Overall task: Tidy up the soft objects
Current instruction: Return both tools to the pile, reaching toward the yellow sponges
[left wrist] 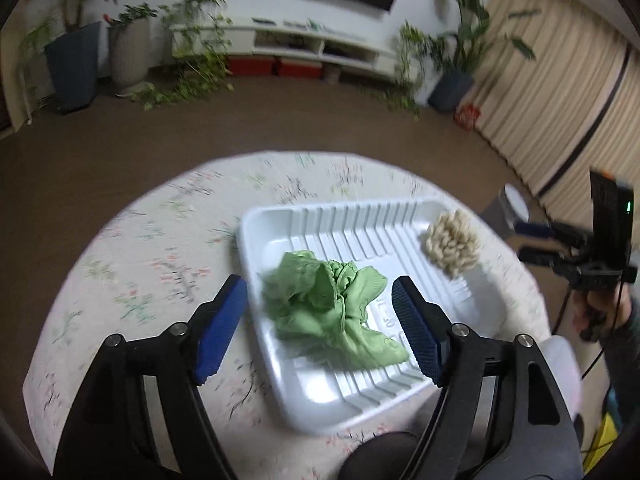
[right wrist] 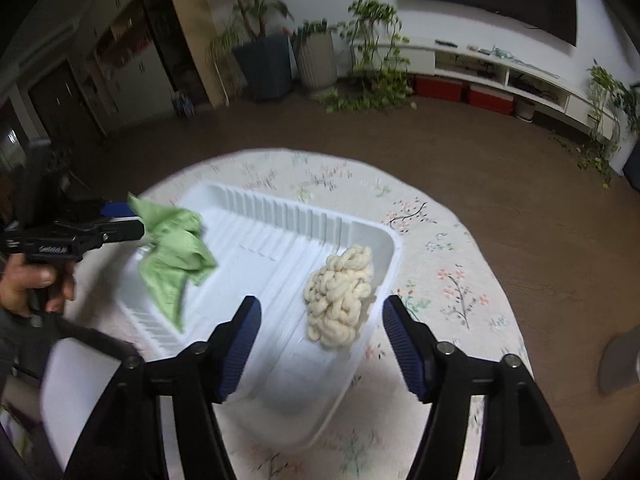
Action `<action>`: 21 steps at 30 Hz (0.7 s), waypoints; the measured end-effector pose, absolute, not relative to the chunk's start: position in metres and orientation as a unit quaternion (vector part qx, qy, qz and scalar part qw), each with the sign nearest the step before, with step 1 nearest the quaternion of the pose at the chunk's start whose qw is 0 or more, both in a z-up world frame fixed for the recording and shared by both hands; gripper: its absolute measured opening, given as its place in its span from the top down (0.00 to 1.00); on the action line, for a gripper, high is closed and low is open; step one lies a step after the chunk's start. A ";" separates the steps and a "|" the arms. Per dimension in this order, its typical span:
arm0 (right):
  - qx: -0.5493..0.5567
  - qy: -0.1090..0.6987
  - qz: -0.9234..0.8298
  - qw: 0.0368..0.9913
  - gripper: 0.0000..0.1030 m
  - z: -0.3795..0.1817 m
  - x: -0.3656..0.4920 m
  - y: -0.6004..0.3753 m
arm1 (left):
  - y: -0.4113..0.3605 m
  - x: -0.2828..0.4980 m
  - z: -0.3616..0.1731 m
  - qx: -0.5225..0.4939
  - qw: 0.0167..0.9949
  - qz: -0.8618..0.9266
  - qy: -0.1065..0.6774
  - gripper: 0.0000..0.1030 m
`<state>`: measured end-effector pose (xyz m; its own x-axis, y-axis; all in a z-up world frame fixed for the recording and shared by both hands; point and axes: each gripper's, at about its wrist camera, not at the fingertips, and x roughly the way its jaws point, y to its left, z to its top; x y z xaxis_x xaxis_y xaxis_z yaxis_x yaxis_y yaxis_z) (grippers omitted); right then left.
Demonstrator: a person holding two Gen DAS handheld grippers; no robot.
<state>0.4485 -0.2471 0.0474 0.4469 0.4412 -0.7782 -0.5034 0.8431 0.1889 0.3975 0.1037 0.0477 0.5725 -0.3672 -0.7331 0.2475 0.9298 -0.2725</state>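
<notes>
I hold one hand-held gripper in each hand above a round tabletop (left wrist: 132, 264) that is covered with a light cloth with a flower print. My left hand-held gripper (left wrist: 320, 328) stands open: its two blue pads are well apart and they press on nothing. Between them, and lower, I see the green cloth (left wrist: 332, 312), which lies crumpled inside the white ribbed tray (left wrist: 280, 216), in the part of the tray that is nearer to my left hand. In the view from my right wrist the same green cloth (right wrist: 176, 252) looks a little blurred, and the tips of the left hand-held gripper are just beside its upper edge; I cannot tell from there if they touch it. My right hand-held gripper (right wrist: 320, 344) is open too, with its pads wide apart and nothing pressed between them. The cream bundle of thick yarn (right wrist: 340, 296) lies in the tray (right wrist: 256, 196) in front of these pads, close to the tray's rounded corner on the right side. From the left wrist this yarn bundle (left wrist: 452, 240) sits against the far right wall of the tray, well apart from the green cloth. Behind the tabletop there is a brown floor (left wrist: 240, 120), some potted plants (left wrist: 76, 60) and a low white shelf unit (left wrist: 320, 44) by the wall.
</notes>
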 end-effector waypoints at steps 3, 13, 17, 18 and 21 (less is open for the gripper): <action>-0.022 0.433 0.278 0.857 0.32 0.061 0.425 -0.264 | 0.117 0.366 0.058 -0.085 0.893 -0.163 0.411 0.23; 0.008 0.417 0.292 0.861 0.01 0.079 0.302 -0.306 | 0.114 0.197 0.045 -0.132 0.901 -0.153 0.383 0.00; 0.027 0.411 0.289 0.864 0.00 0.079 0.243 -0.314 | 0.090 0.136 0.034 -0.130 0.907 -0.170 0.362 0.00; 0.036 0.411 0.289 0.864 0.00 0.078 0.229 -0.316 | 0.081 0.123 0.030 -0.128 0.908 -0.175 0.359 0.00; 0.051 0.418 0.292 0.858 0.00 0.068 0.187 -0.312 | 0.056 0.094 0.018 -0.122 0.904 -0.191 0.363 0.00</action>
